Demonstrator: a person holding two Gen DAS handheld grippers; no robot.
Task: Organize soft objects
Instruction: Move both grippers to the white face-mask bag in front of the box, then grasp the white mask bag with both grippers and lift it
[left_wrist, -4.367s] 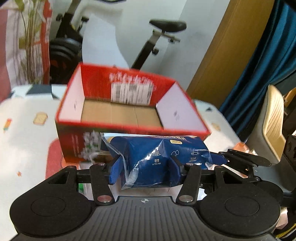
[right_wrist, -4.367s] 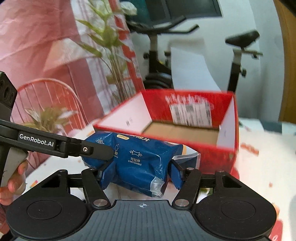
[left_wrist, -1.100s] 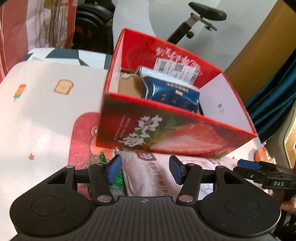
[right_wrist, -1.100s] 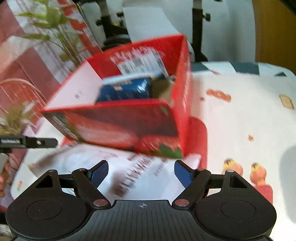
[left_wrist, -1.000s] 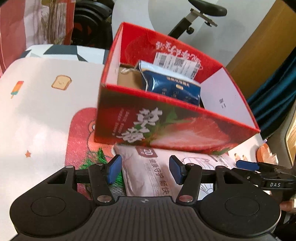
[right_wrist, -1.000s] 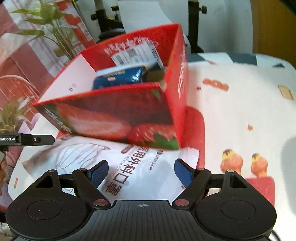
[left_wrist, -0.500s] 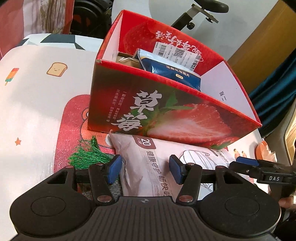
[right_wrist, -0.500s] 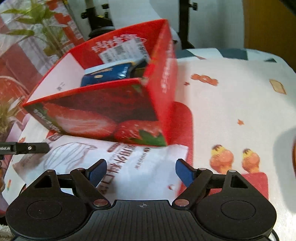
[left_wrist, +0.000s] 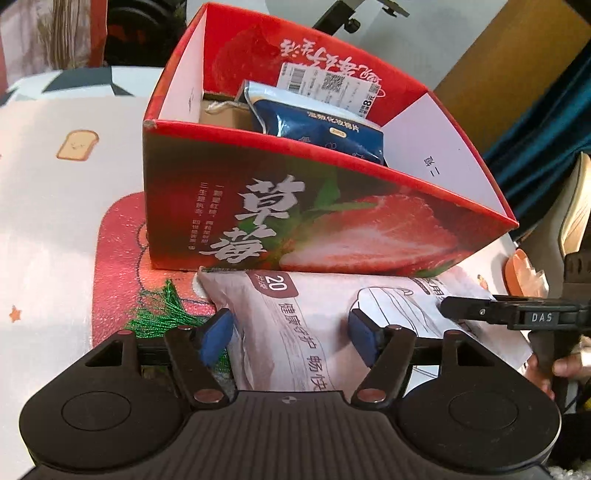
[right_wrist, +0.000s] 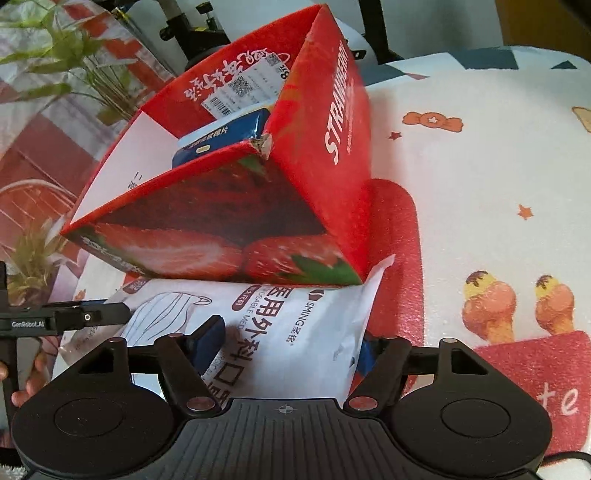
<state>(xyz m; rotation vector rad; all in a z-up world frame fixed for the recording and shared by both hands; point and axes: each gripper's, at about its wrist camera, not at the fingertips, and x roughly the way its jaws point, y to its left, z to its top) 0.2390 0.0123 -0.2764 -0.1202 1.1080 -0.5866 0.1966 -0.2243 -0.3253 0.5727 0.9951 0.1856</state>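
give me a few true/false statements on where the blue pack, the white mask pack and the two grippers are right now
1. The blue pack lies inside the red strawberry box. True.
2. The white mask pack is inside the box too. False: it lies on the table in front of the box's front wall.
3. Both grippers are at the white mask pack. True: the left gripper straddles one end of it, its jaws opening, and the right gripper has the other end between its closing jaws.
4. The box is closed with a lid. False: its top is open and the blue pack shows inside.
5. A green tassel lies beside the white mask pack. True.
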